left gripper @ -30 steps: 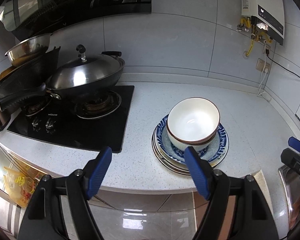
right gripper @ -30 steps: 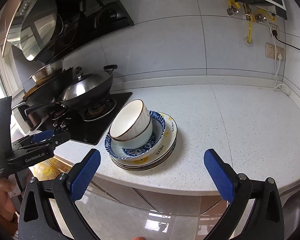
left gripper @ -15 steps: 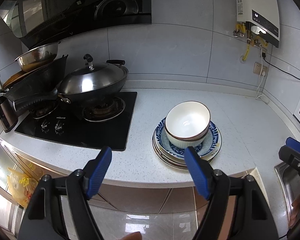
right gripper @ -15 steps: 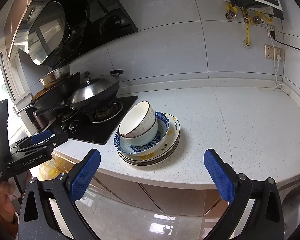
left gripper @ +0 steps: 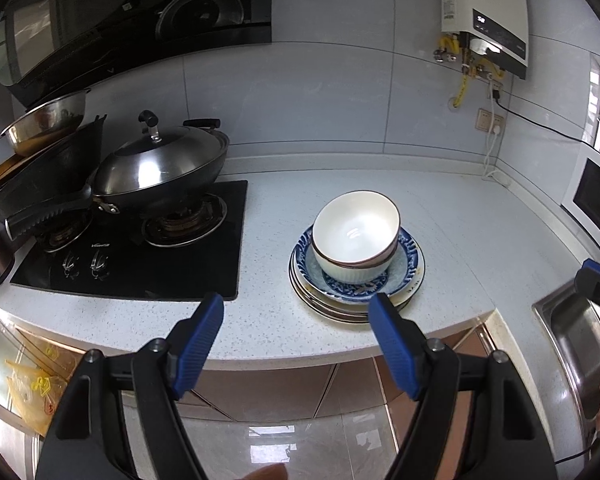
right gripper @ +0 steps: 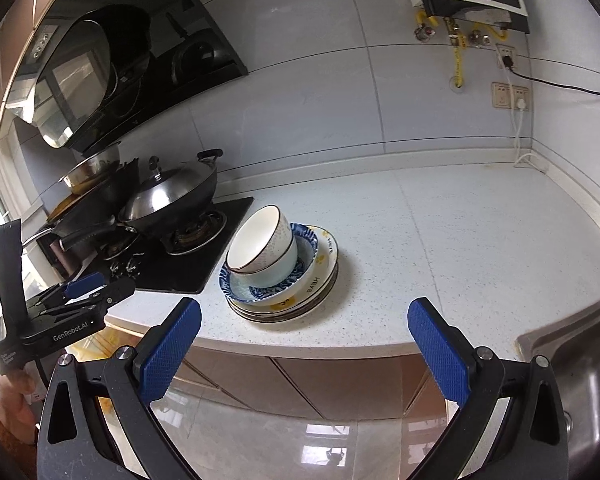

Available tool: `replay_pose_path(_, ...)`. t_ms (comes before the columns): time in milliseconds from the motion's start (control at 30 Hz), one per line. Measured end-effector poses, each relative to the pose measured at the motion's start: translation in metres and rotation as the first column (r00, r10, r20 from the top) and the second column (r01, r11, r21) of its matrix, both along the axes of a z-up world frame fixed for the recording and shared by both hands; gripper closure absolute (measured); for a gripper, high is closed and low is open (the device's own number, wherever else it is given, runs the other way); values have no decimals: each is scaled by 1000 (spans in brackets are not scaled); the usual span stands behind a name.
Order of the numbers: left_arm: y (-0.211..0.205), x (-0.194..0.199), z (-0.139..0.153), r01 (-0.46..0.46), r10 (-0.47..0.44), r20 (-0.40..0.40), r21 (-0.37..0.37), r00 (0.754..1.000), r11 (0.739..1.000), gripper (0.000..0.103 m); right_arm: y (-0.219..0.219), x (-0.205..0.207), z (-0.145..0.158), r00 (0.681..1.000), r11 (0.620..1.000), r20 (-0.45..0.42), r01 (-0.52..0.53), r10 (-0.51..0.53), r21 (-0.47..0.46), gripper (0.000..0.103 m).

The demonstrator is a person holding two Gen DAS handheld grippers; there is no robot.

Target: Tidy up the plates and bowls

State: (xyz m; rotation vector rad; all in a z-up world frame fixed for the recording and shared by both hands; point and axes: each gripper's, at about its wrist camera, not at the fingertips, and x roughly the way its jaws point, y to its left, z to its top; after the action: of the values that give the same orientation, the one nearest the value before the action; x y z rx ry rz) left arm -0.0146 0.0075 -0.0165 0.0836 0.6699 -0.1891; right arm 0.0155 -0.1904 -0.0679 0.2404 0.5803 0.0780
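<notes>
Kitchen counter [left gripper: 440, 216] seen from two handheld claws, both now drawn further back than a second ago, so that the counter's front edge and the cabinet fronts below fill more of each view. Sitting near that front edge, just right of the black stove [left gripper: 140, 256]: two nested white bowls [left gripper: 356, 236] with brown rims, tilted inside a blue-patterned dish, itself on a stack of plates [left gripper: 356, 304]. Neatly piled already, and touched by neither claw. Left gripper [left gripper: 296, 332] held out over the floor in front of the counter, blue pads spread apart, nothing between them. Right gripper [right gripper: 304, 346] likewise wide apart and empty, hanging short of the counter edge, with the steel sink [right gripper: 580, 360] at its right. Lidded wok [left gripper: 160, 168] on the burner, well clear of the dishes. Judging by the retreat with both claws empty and the pile left standing whole, probably the stacking finished, or a pause before a fresh approach; no telling which.
</notes>
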Motion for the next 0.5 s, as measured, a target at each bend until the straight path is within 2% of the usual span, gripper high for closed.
replay_pose_path(267, 18, -13, -4, 106, -106, 9, 13, 994, 994, 29, 26, -22, 7, 994, 992, -14, 106, -108, -74, 1)
replay_pose_path(500, 36, -24, 0, 157, -157, 14, -3, 988, 988, 29, 44, -33, 11, 981, 974, -20, 191, -195, -119, 1)
